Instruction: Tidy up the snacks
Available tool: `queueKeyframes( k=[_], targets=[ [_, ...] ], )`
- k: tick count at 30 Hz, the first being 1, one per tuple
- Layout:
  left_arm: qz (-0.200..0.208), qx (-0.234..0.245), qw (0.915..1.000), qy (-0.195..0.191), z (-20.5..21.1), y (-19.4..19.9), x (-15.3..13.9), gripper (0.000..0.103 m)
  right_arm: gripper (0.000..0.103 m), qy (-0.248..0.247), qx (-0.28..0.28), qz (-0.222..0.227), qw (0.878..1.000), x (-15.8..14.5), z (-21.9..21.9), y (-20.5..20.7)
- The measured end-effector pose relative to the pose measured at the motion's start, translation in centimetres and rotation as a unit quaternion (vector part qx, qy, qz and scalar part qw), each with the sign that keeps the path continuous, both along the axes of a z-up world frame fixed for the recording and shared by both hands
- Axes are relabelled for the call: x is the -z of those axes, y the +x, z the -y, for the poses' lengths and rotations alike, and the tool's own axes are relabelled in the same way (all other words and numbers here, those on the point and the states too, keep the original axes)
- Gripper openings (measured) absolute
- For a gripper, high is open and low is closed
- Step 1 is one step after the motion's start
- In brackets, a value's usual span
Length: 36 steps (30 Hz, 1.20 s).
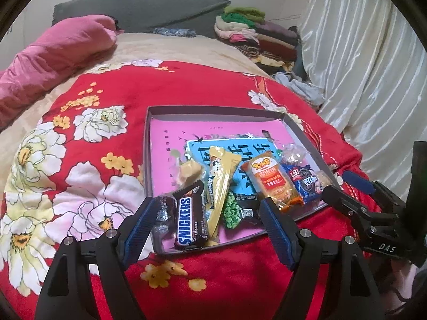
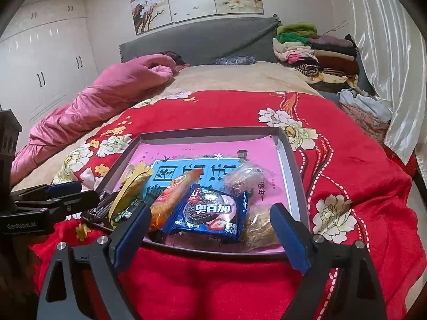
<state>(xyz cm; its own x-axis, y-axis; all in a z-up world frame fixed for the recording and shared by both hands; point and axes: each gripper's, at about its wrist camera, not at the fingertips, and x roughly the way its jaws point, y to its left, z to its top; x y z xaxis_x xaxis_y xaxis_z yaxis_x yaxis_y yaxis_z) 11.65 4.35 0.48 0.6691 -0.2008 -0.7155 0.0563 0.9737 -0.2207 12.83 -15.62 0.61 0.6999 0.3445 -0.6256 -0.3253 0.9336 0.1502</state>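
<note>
A bed with a red floral blanket holds a shallow tray. Snacks lie bunched at its near edge. Left gripper and right gripper hover spread, gripping nothing.

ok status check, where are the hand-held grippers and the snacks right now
Left hand-held gripper open, over Snickers bar. Right hand-held gripper open, over blue cookie pack. Snacks all in tray. Nothing held, nothing in the way.
</note>
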Motion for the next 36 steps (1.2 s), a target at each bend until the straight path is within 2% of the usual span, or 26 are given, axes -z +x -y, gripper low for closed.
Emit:
queueKeyframes(
  k=[5,13,36],
  targets=[
    [-0.002,-0.012,0.9999,-0.002,0.0,-0.5,0.0,0.080,0.095,0.000,-0.003,0.001,1.000,-0.1,-0.1,-0.2],
    [-0.013,-0.026,0.9996,0.003,0.5,-1.5,0.2,0.080,0.097,0.000,-0.009,0.001,1.000,-0.2,-0.1,-1.0],
    [-0.022,-0.036,0.9991,0.005,1.9,-5.8,-0.9,0.080,0.098,0.006,-0.009,-0.004,1.000,-1.1,0.7,-5.8]
  ],
)
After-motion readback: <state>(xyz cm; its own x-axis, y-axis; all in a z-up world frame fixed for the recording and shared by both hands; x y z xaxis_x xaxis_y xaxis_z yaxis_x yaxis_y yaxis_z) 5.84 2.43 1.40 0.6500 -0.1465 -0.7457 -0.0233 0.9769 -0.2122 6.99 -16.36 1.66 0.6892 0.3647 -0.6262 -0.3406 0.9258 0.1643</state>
